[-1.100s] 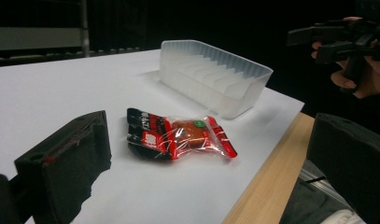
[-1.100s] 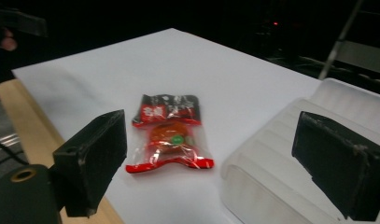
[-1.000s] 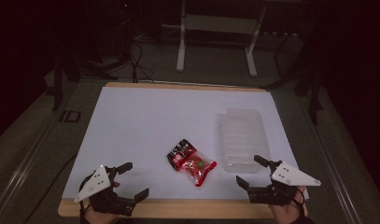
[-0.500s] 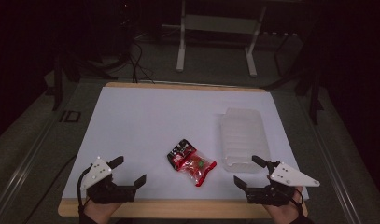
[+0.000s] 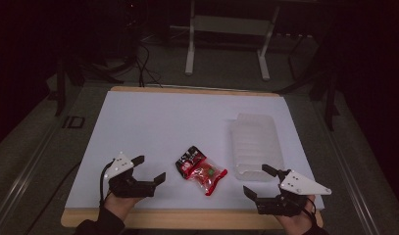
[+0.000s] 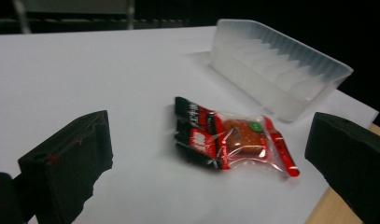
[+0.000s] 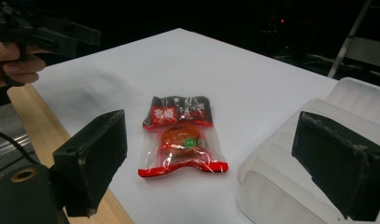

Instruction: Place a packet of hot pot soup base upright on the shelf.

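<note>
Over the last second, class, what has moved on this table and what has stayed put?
The left claw slid forward and inward toward the snack packet, staying open and empty. The right claw barely shifted and is also open. The packet and the clear plastic tray lie where they were; nothing was gripped or released.

The left black two-jaw gripper [image 5: 151,170] carries a pale grey three-cornered plate on top, a thin dark cable trailing behind it. The right black two-jaw gripper [image 5: 261,182] bears the same plate. Blocky matte pads [image 6: 68,163] look scuffed. Dark sleeves cover both wrists.
</note>
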`<state>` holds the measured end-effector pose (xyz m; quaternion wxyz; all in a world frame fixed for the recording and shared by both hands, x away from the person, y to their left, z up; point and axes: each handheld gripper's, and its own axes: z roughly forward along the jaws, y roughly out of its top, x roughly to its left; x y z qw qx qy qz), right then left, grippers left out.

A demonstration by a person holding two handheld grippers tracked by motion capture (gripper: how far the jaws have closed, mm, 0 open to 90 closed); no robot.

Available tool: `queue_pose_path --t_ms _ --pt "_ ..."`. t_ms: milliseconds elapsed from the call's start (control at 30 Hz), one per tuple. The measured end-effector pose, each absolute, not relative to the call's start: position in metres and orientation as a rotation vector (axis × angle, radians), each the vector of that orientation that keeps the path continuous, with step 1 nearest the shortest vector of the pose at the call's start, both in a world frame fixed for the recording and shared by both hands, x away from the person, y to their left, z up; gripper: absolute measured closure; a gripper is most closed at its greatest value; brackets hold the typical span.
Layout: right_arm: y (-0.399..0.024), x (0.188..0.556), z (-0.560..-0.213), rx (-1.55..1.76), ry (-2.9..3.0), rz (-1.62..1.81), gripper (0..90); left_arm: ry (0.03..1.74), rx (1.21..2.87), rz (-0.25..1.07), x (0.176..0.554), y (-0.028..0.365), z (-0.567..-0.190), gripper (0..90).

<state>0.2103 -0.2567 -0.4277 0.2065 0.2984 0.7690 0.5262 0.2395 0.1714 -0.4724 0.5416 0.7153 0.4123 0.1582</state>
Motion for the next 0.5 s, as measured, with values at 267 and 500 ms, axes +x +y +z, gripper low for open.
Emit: queue_pose_path --t_ms 267,500 --pt "-0.255 0.211 -0.429 0.831 2.154 1.462 10.4 0.994 1.717 0.372 0.264 0.157 -0.485 6.3" --pt "-0.256 0.211 -0.43 0.828 2.159 1.463 10.4 1.032 1.759 0.32 0.285 0.139 -0.498 14.1"
